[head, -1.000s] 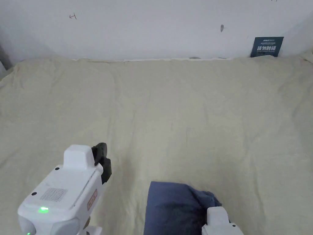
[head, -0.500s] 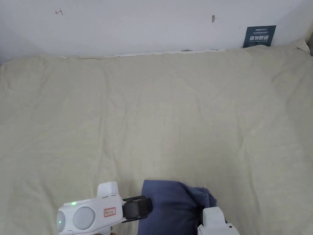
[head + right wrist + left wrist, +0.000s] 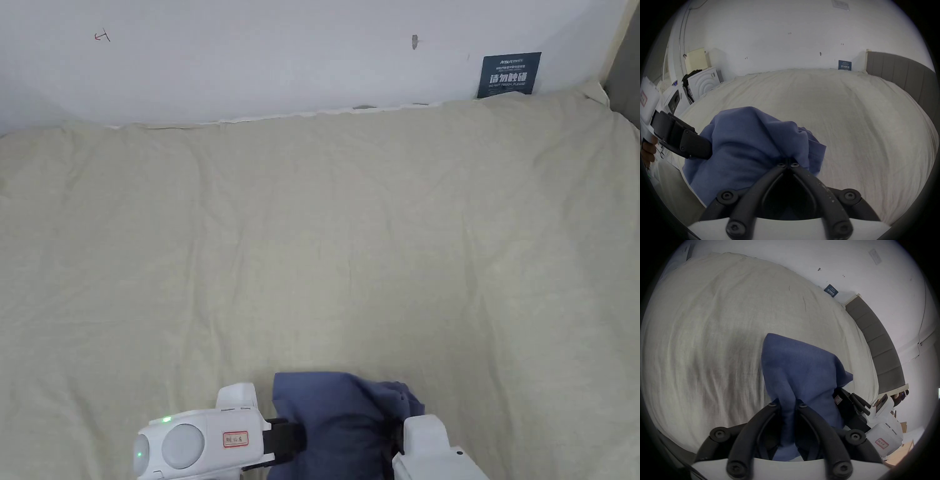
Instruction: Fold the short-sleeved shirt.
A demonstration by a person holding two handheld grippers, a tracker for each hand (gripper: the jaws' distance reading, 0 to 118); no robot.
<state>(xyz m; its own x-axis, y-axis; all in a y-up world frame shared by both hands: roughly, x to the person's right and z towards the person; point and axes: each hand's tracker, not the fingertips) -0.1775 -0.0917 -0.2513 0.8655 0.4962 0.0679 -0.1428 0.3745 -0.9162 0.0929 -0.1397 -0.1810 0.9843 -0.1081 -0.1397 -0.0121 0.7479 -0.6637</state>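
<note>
Left gripper [image 3: 787,404]: white body with black jaws, lying sideways and pointing right in the head view; both jaws clamp a fold of the blue cotton short-sleeved shirt [image 3: 340,412]
Right gripper [image 3: 788,164]: white body, black jaws pointing away from the person, tips pinched together on a gathered bunch of the same shirt
Hand: fingers [image 3: 647,151] wrap the left gripper's handle
Shirt: bunched between the two grippers, hanging over the near edge of the bed
Beyond the grippers: wrinkled cream bedsheet [image 3: 325,250], then white wall [image 3: 281,50] with a small dark sign [image 3: 509,74]
</note>
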